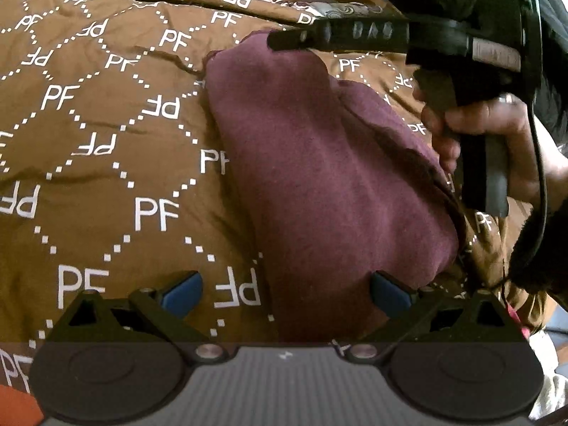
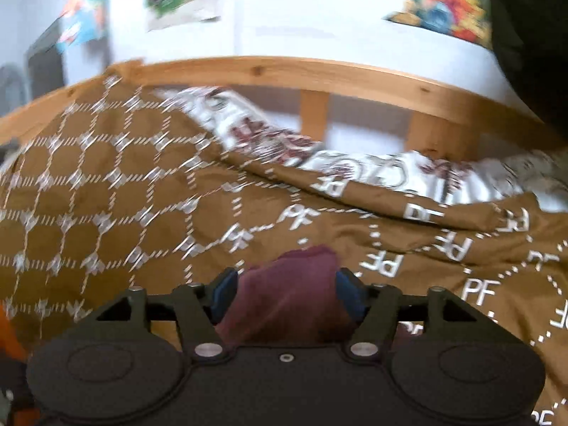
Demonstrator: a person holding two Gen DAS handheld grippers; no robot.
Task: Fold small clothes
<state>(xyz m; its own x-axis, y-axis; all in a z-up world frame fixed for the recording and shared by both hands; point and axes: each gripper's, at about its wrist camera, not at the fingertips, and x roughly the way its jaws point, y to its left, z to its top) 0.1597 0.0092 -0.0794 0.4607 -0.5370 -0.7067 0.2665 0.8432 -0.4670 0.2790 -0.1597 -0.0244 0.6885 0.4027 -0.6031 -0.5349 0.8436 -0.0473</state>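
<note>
Maroon garment (image 1: 319,163) on brown PF-print bedspread (image 1: 106,135); left gripper (image 1: 285,293) wide, empty; right gripper (image 2: 284,293) clamps garment edge

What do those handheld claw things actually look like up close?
Each gripper, left and right, has a black body with two round discs, silver screws, angular black linkages and blue finger pads. The left's centre panel is ribbed grey. A bare hand grips the right one's black handle, beside a black cable.

Bedroom: wooden bedframe (image 2: 319,71), duvet (image 2: 106,195).
</note>
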